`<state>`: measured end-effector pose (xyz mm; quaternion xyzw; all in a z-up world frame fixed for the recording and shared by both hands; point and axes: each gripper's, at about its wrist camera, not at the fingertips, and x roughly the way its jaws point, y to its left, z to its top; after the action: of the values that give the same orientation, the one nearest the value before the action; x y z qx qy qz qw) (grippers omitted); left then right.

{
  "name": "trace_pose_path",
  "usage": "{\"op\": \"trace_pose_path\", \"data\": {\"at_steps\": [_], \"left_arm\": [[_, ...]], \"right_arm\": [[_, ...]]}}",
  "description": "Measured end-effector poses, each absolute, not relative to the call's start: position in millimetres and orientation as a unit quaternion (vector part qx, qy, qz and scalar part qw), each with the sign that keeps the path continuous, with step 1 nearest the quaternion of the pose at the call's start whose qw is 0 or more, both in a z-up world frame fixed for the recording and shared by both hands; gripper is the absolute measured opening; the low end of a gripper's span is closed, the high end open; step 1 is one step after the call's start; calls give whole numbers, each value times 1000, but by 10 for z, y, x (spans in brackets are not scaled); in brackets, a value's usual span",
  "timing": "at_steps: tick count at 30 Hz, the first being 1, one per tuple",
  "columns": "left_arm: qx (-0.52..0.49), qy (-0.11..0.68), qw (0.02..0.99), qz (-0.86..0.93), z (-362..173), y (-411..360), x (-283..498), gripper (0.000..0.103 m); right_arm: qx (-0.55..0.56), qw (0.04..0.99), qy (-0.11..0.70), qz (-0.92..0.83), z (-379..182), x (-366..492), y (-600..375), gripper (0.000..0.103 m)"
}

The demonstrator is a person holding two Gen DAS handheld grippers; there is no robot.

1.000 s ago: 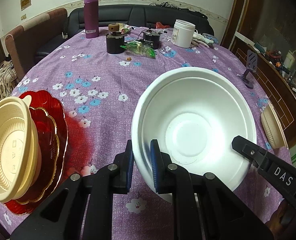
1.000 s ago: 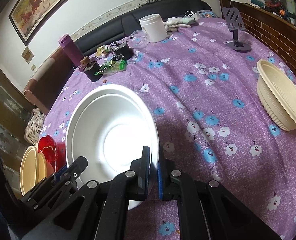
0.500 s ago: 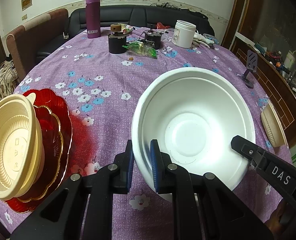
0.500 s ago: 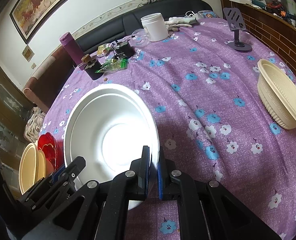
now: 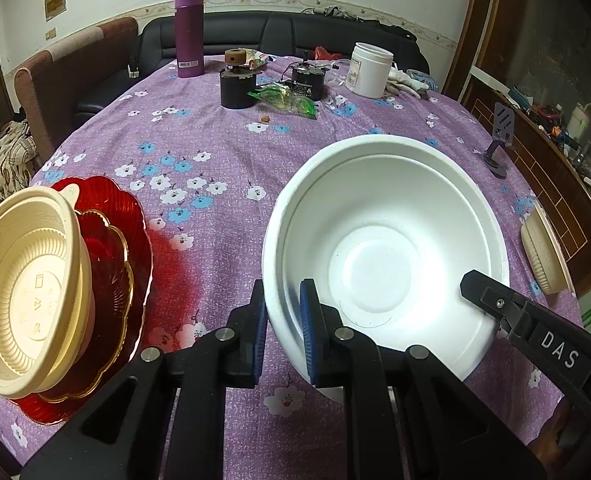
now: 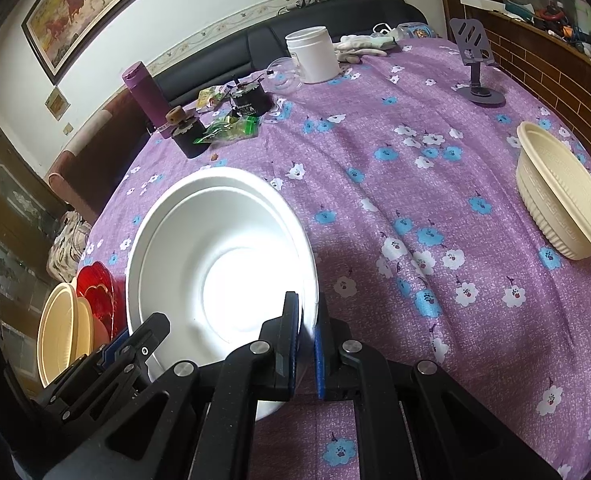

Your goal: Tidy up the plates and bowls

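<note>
Left wrist view: large white bowl (image 5: 383, 240) in the middle foreground, over a purple flowered tablecloth (image 5: 215, 152).
Left gripper (image 5: 281, 300): narrow, blue pads clamped on the bowl's near-left rim, one pad outside the wall and one inside.
Right gripper (image 6: 305, 316): pinched nearly closed on the bowl's near-right rim, wall caught between the pads.
Bowl position: gripped on two sides, tipped slightly toward the cameras; cannot tell whether lifted clear of the cloth.
Stack at left: cream bowls (image 5: 27, 280) nested together, sitting on red scalloped plates (image 5: 115, 240), well apart from the white bowl.
Lone cream bowl (image 6: 563, 200): far right edge of the table, alone, not yet gathered.
Far side of table: purple bottle (image 5: 189, 32), white jar (image 5: 369, 70), small dark items, none among the dishes.
Change over the last second: almost none; same two-sided clamp, same jaw widths, bowl in the same place, only a slight drift in framing.
Meaning for the task: likely a pause with the grasp secured, carry not begun; probable next move leftward toward the stack, or a set-down to start a new pile.
Risk: thin rim, possibly flexing or slipping if the two hands move unevenly.
</note>
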<state>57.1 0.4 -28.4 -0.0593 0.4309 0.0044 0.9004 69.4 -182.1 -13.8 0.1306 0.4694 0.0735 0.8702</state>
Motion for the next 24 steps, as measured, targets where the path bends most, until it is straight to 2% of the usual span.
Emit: {"op": "trace_pose_path", "data": {"at_steps": [24], "left_arm": [[-70, 404, 912, 32, -64, 296, 406, 13]], "right_arm": [[110, 880, 449, 107, 105, 663, -1486, 6]]}}
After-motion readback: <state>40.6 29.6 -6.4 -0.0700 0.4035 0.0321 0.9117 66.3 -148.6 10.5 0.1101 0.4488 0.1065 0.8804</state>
